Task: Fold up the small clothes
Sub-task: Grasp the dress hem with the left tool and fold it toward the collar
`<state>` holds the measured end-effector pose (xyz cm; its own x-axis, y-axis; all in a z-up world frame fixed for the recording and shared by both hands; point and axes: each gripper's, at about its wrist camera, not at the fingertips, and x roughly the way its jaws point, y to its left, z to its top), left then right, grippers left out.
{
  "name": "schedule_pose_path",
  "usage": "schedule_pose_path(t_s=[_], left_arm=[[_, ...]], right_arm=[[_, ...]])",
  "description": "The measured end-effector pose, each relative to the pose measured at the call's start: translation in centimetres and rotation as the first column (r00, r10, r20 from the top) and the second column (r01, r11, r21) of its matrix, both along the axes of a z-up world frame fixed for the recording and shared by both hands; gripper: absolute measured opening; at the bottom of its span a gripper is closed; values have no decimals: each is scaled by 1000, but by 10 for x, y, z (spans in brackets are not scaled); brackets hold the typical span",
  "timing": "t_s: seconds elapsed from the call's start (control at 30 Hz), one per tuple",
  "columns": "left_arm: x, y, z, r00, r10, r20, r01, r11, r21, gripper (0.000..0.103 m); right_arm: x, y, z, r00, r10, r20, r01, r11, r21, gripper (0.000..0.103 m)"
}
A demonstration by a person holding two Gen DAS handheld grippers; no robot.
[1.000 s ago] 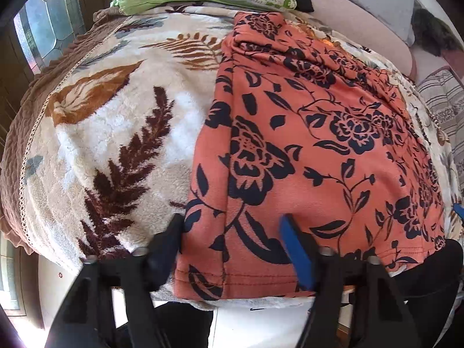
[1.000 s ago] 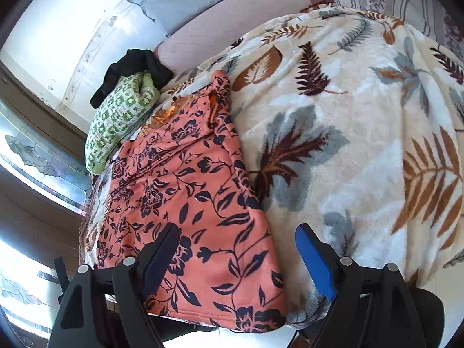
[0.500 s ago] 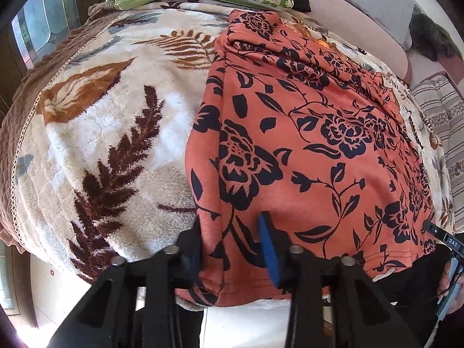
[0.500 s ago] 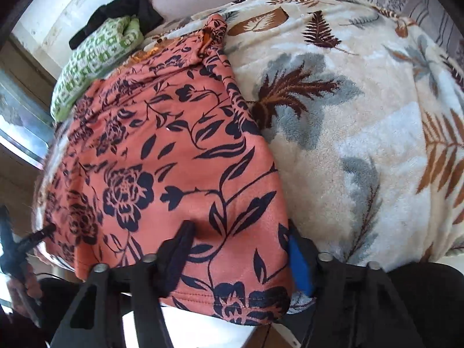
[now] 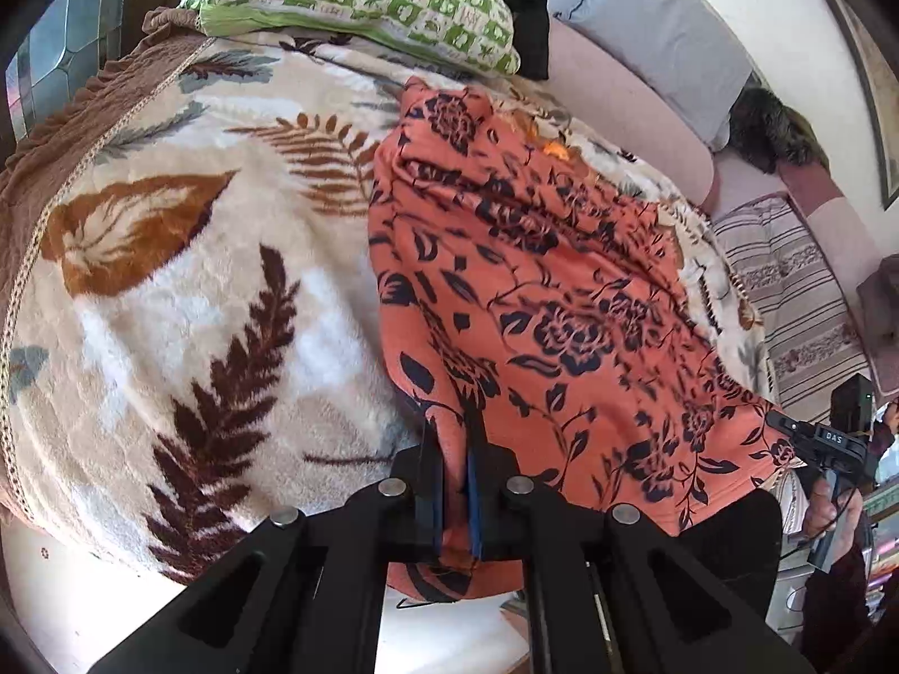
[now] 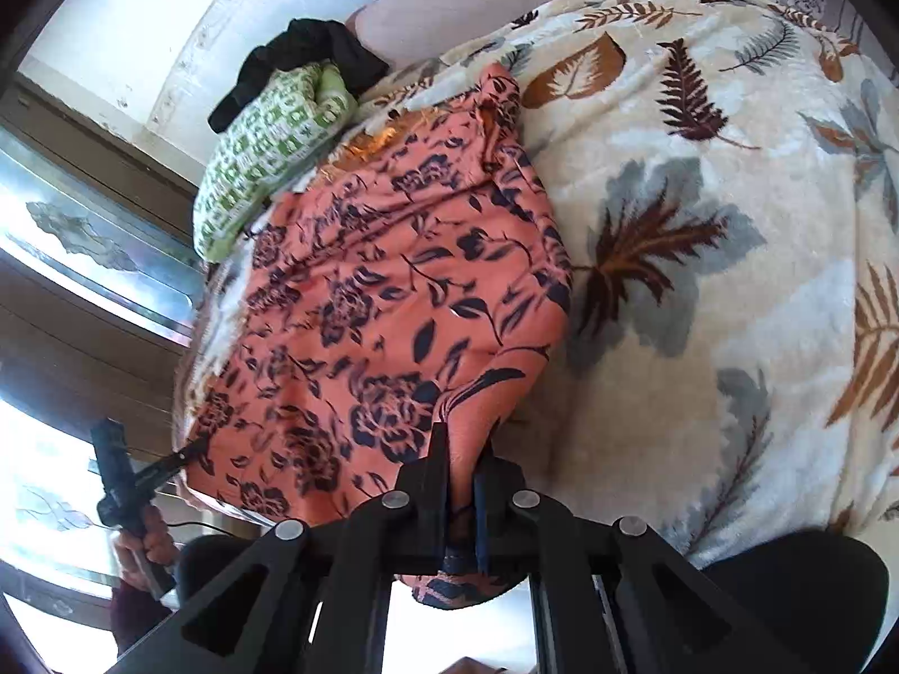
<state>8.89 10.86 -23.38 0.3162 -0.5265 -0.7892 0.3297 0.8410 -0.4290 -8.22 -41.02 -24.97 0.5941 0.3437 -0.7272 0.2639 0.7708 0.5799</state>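
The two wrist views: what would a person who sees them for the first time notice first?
First, the orange cloth with dark flowers, lying across the cream blanket with brown and grey leaves. Next, both near corners of the cloth are pinched: the left gripper and the right gripper each have their jaws shut on its hem. Behind the cloth, a green checked pillow lies at the far edge.

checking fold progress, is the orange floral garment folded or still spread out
Spread out: the orange floral garment lies lengthwise on the blanket, with only its near hem pinched up.
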Motion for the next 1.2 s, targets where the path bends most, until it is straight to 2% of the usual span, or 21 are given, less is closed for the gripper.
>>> schedule_pose_path(t_s=[0.17,0.23,0.33,0.4,0.5,0.57,0.6,0.7,0.73,0.77,0.8,0.83,0.87,0.9,0.93,1.0,1.07,1.13,1.2], left_arm=[[59,-12,47,999,-17,39,19,999,-42,6],[98,-22,65,998,-23,54,26,999,-47,6],[172,-50,75,997,-7,80,7,1000,6,6],[228,-69,62,998,33,56,-35,999,41,7],[297,-88,19,992,129,6,-129,988,85,11],[324,-96,-14,981,193,-29,-188,975,116,12],[329,-96,-26,976,214,-40,-209,973,102,12],[319,-87,-35,955,297,-19,-297,955,-8,13],[310,-81,-30,945,326,4,-326,944,-56,13],[299,-73,-22,929,368,40,-363,927,-96,19],[284,-65,-13,905,417,83,-405,905,-134,34],[268,-56,-3,875,469,121,-447,878,-171,44],[250,-48,5,838,525,149,-496,847,-192,63],[231,-43,11,799,578,168,-547,814,-197,71],[218,-42,15,780,603,168,-577,796,-183,71],[194,-44,11,796,593,120,-574,803,-161,71],[169,-50,-2,794,600,97,-581,797,-164,71],[163,-63,-20,795,600,92,-592,799,-100,71],[175,-70,-35,822,566,66,-566,824,-11,70]], right_arm=[[60,-34,41,993,-59,105,52,996,69,7],[97,-53,54,987,-92,135,84,994,64,7],[167,-82,61,977,-151,153,146,988,48,6],[212,-105,53,961,-236,146,235,972,30,6],[273,-136,20,936,-327,131,326,945,35,11],[300,-154,-5,919,-380,101,382,924,-2,11],[305,-163,-16,909,-406,94,408,913,1,11],[296,-185,-43,879,-470,87,466,883,58,11],[289,-185,-44,877,-470,100,467,883,57,11],[282,-182,-42,883,-454,121,452,891,42,11],[277,-176,-38,893,-426,147,428,904,22,11],[271,-167,-32,903,-394,173,399,917,4,11],[267,-155,-23,911,-360,199,370,929,-13,11],[265,-142,-15,920,-324,221,338,941,-31,11],[266,-125,-8,932,-279,233,298,953,-48,11],[278,-81,1,961,-155,227,176,982,-75,11],[297,-22,6,982,5,188,19,992,-124,11],[318,41,4,977,152,150,-129,980,-148,11],[337,104,-1,954,276,113,-255,951,-173,11]])
